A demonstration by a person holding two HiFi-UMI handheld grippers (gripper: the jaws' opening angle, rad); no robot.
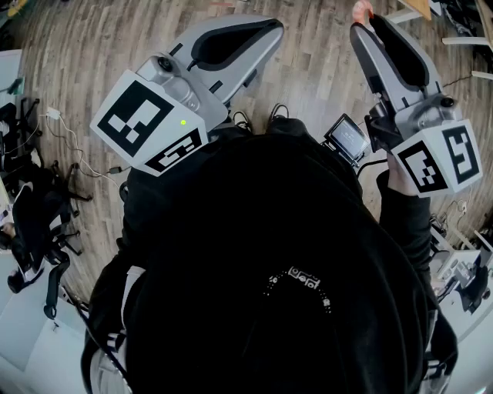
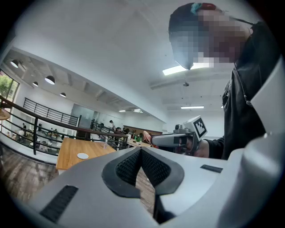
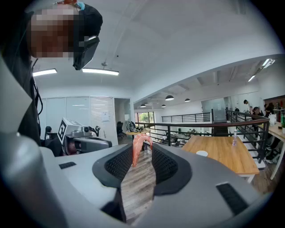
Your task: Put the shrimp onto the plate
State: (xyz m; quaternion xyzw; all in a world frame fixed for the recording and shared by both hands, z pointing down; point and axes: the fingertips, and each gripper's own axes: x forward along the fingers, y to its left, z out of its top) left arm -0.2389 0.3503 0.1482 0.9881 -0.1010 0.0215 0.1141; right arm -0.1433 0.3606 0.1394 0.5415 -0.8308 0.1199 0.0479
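Both grippers are raised in front of a person in black clothing. A pink-orange shrimp hangs between the fingertips of my right gripper, which is shut on it. In the head view the shrimp shows at the tip of the right gripper, top right. My left gripper is shut with nothing in it, its pads meeting at the tip. It points up at the top centre of the head view. From the left gripper view, the right gripper and the shrimp are level with it.
Wood-plank floor lies far below. A wooden table with a small white round thing and a bottle stands by a black railing. Cables and black chairs lie at the left.
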